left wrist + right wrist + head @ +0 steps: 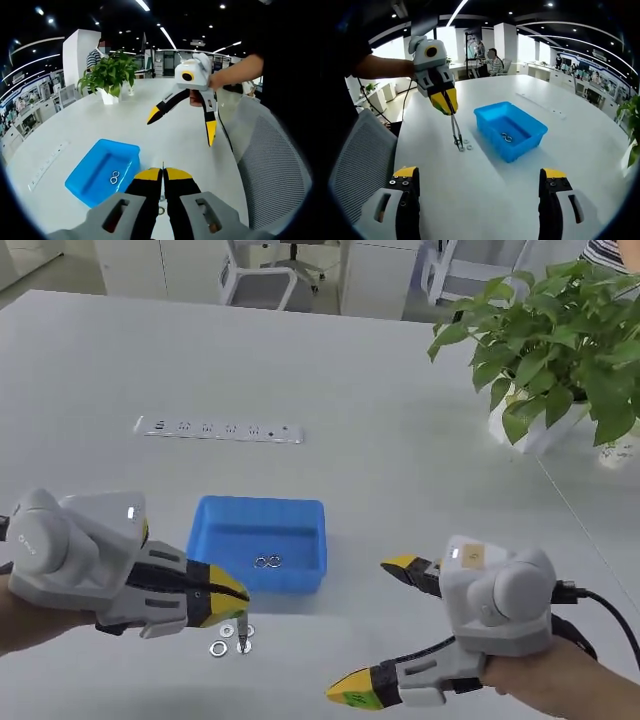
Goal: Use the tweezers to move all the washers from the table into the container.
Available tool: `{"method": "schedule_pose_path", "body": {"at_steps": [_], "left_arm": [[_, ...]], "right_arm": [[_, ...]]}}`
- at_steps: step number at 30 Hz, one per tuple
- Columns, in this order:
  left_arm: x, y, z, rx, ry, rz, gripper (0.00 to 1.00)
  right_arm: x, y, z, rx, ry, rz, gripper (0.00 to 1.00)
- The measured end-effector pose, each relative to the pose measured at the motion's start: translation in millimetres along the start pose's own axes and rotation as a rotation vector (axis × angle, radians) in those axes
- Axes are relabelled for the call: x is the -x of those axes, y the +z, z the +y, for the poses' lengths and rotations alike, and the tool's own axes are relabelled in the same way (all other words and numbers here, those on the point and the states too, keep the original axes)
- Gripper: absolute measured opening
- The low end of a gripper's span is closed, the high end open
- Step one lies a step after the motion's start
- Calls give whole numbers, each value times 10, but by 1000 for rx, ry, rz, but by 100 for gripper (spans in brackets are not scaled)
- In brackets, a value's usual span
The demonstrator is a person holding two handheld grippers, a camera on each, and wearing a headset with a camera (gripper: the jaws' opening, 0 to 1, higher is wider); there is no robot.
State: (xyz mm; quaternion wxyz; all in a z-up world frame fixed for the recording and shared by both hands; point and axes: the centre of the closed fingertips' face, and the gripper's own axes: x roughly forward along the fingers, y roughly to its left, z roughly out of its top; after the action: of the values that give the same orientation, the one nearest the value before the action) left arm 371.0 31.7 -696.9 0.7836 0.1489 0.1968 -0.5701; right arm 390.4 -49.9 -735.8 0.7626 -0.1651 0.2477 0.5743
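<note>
Head view, 8 o'clock: left gripper (pixel 243 592), yellow-black jaws together, clamped on thin metal tweezers (pixel 455 126) pointing down at the white table (pixel 400 460). Tweezer tips among a few small silver washers (pixel 218 648) on the table, just off the 7 o'clock corner of the blue plastic container (pixel 262 580). Two more washers (pixel 267 561) already lying inside. Cannot tell whether the tips hold a washer or only touch one. Right gripper (pixel 373 630) at 5 o'clock, jaws wide apart, holding nothing, well clear of the washers.

Risks, as judgement:
- Washer flat on smooth table, so likely to skid or flick away under the tips instead of lifting.
- Squeezed too hard, may pop out sideways; too soft, may drop short of the blue wall on the way toward 1 o'clock.
- Tweezers held only between the closed jaws, so could twist or slide in the grip and miss.
- Pushed down hard, could scatter the neighbouring washers.
- If lifted too low, could clip the container's near wall and shove it.
- Idle right gripper fine if kept at 5 o'clock; swung in toward 9 o'clock, could knock the tweezers.
</note>
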Motion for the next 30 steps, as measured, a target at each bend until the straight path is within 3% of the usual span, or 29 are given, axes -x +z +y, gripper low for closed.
{"method": "schedule_pose_path", "body": {"at_steps": [20,30], "left_arm": [[-14,-19,-1,0,-16,0,6],[13,-36,-25,-28,-46,19,6]], "right_arm": [[-50,-12,3,-2,11,1,99],[-85,-3,86,38,53,5,93]]}}
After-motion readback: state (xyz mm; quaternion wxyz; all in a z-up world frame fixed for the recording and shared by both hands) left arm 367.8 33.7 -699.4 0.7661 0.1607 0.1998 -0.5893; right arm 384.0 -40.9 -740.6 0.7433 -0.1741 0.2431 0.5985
